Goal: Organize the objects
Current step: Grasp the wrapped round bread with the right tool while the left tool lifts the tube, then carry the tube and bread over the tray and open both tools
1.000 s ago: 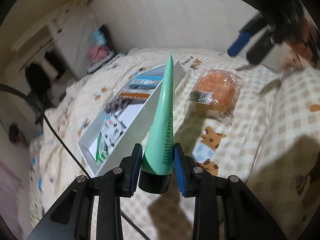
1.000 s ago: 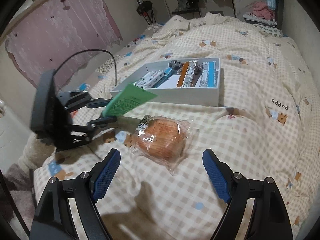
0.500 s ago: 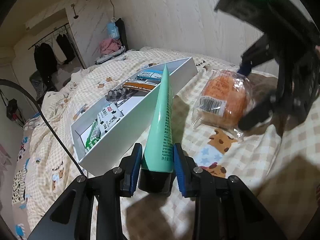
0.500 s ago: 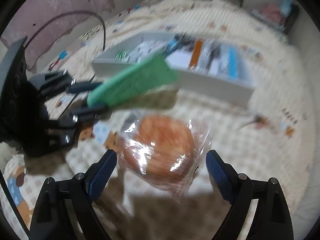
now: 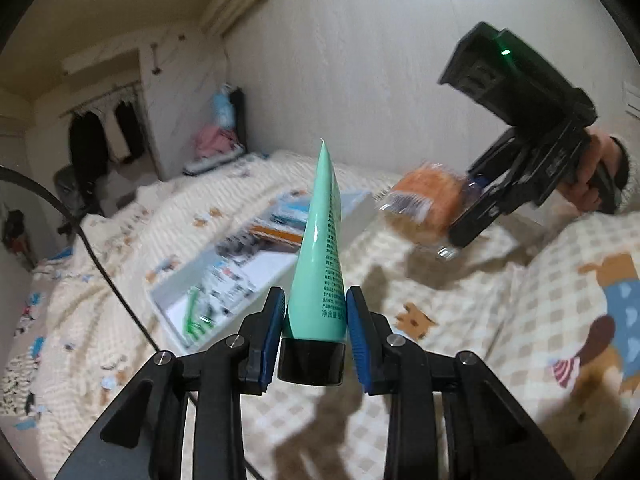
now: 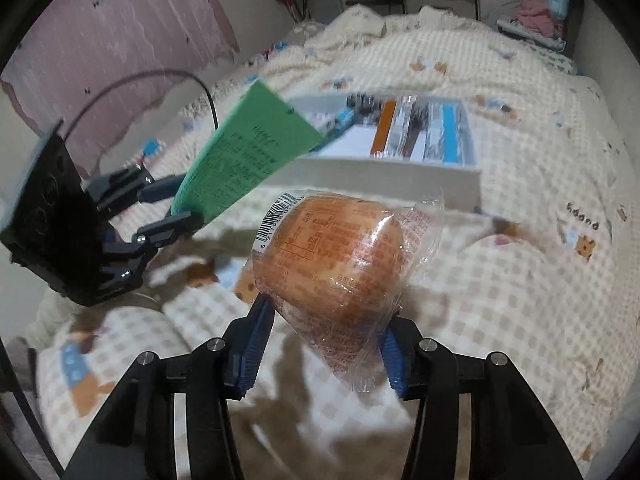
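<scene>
My left gripper [image 5: 315, 328] is shut on a mint-green tube [image 5: 320, 256] with a black cap, crimped end pointing away from me. The same tube [image 6: 244, 156] shows in the right wrist view, held above the bed near the white box [image 6: 384, 176]. My right gripper [image 6: 324, 340] has its jaws closing on a plastic-wrapped orange bun [image 6: 332, 256], and the blue pads press its wrapper on both sides. The bun [image 5: 428, 196] hangs lifted off the bedspread in the left wrist view. The open white box [image 5: 224, 280] holds several packets and small items.
A checked bedspread with bear prints [image 5: 500, 320] covers the bed. A black cable [image 5: 104, 268] trails across it on the left. A person's hand [image 5: 600, 184] holds the right gripper. Clothes hang on a rack [image 5: 104, 136] at the far wall.
My right gripper came down around the bun, closed on it and lifted it off the bedspread. My left gripper rolled and rose slightly with the tube still in it.
</scene>
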Demonstrator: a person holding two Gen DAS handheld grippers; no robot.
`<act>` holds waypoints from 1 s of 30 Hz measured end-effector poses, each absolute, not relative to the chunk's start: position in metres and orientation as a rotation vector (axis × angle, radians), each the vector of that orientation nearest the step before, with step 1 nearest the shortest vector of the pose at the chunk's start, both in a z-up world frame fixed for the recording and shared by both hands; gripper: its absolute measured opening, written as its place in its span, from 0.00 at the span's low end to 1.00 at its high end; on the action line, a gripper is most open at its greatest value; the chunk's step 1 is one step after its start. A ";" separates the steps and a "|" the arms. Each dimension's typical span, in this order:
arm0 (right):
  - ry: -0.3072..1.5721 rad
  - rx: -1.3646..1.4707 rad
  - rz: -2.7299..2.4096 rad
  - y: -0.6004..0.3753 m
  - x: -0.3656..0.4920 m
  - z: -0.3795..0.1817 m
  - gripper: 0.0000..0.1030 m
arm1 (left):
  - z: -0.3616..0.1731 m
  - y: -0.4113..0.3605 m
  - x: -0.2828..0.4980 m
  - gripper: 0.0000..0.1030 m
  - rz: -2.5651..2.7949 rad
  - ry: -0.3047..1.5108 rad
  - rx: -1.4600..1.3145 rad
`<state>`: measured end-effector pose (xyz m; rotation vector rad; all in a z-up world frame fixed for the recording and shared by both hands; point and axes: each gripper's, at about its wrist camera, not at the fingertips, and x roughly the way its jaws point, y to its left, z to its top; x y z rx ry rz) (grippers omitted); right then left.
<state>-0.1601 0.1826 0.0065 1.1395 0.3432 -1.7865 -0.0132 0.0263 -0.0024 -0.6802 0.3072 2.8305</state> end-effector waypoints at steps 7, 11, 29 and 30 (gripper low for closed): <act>0.264 0.987 -1.926 0.176 -0.177 0.055 0.50 | 0.030 0.011 -0.036 0.34 2.906 0.149 -0.638; 0.439 0.829 -2.076 0.155 -0.167 0.071 0.50 | 0.058 0.002 -0.056 0.30 2.987 -0.021 -0.614; 0.310 1.060 -1.872 0.119 -0.205 0.028 0.50 | 0.012 -0.035 -0.097 0.58 3.029 -0.131 -1.049; 0.314 1.061 -1.872 0.121 -0.202 0.027 0.50 | 0.011 -0.040 -0.098 0.65 3.029 -0.190 -1.063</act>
